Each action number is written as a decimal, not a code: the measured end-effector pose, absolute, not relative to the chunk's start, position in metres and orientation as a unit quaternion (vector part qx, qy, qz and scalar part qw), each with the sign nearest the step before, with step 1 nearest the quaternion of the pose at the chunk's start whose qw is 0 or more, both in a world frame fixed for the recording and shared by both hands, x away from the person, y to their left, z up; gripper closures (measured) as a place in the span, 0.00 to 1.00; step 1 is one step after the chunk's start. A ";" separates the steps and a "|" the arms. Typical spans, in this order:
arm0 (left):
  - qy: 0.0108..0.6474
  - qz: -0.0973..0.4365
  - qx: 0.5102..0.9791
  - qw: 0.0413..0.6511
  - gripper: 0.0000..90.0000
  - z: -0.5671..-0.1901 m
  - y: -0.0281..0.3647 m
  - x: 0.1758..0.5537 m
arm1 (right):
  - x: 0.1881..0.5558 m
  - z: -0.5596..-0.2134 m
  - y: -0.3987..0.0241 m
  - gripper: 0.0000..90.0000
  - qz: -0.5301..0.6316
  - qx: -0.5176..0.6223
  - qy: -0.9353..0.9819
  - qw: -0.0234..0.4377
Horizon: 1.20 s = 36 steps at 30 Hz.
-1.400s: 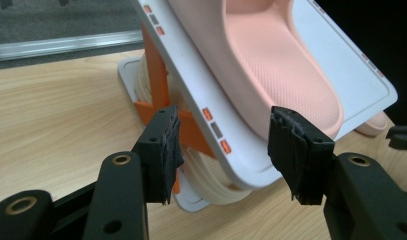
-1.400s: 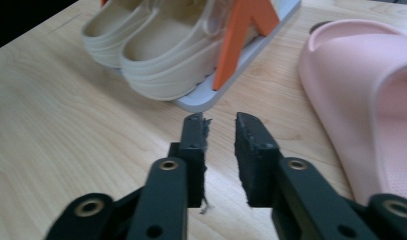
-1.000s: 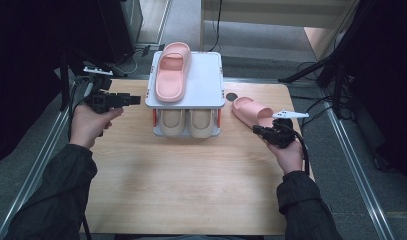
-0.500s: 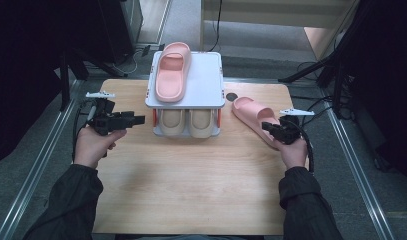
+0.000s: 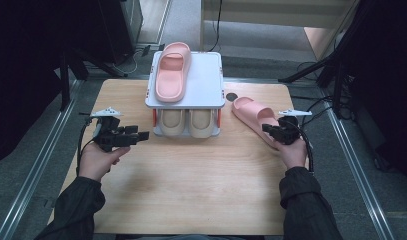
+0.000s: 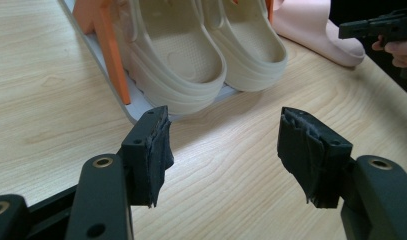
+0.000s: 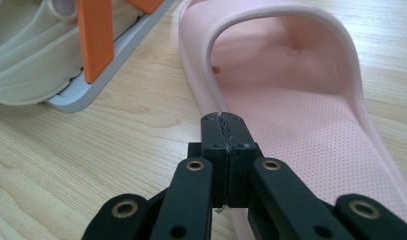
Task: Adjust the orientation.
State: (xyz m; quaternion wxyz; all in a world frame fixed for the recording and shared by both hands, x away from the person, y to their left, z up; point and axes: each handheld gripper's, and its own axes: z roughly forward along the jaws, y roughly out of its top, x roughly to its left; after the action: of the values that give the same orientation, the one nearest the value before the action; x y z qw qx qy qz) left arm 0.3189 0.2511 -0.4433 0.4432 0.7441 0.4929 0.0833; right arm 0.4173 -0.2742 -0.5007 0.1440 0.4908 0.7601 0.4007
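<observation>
Pink slipper (image 5: 255, 114) beside shoe rack (image 5: 211, 85)

no readable text, no labels, no numbers anywhere

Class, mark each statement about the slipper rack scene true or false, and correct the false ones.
1. One pink slipper lies on top of the rack. True.
2. The right gripper is wide open. False: its fingers are pressed shut with nothing between them.
3. Two beige slippers sit on the lower shelf. True.
4. The left gripper grips a beige slipper. False: it is open over bare table.
5. The other pink slipper lies on the table. True.
</observation>
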 end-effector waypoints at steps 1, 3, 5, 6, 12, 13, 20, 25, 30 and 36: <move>0.495 0.090 0.744 0.440 0.42 -0.444 0.251 0.318 | 0.418 -0.502 -0.272 1.00 0.398 0.491 0.762 0.142; 0.497 0.101 0.739 0.443 0.43 -0.447 0.251 0.315 | 0.419 -0.502 -0.272 1.00 0.398 0.492 0.762 0.141; 0.498 0.098 0.739 0.444 0.42 -0.449 0.255 0.312 | 0.421 -0.504 -0.269 1.00 0.394 0.492 0.764 0.138; 0.499 0.100 0.738 0.443 0.42 -0.451 0.256 0.310 | 0.421 -0.504 -0.269 1.00 0.394 0.492 0.764 0.138; 0.506 0.097 0.731 0.448 0.42 -0.458 0.264 0.304 | 0.424 -0.505 -0.262 0.99 0.388 0.483 0.774 0.134; 0.508 0.094 0.729 0.449 0.42 -0.459 0.265 0.304 | 0.424 -0.505 -0.262 0.99 0.388 0.483 0.774 0.134; 0.508 0.091 0.733 0.443 0.42 -0.465 0.265 0.301 | 0.426 -0.502 -0.259 0.99 0.392 0.481 0.771 0.141; 0.510 0.092 0.733 0.441 0.42 -0.466 0.268 0.296 | 0.435 -0.501 -0.270 0.99 0.400 0.502 0.754 0.143; 0.516 0.092 0.728 0.441 0.42 -0.467 0.274 0.291 | 0.443 -0.504 -0.270 0.99 0.394 0.519 0.746 0.136; 0.523 0.093 0.725 0.438 0.42 -0.469 0.277 0.287 | 0.449 -0.507 -0.265 0.99 0.384 0.525 0.748 0.130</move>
State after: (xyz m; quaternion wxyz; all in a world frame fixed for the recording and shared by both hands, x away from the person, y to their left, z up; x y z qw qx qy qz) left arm 0.2871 0.2768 -0.4694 0.4378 0.7253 0.5230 0.0934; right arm 0.4494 -0.2645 -0.5072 0.1297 0.5246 0.7485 0.3844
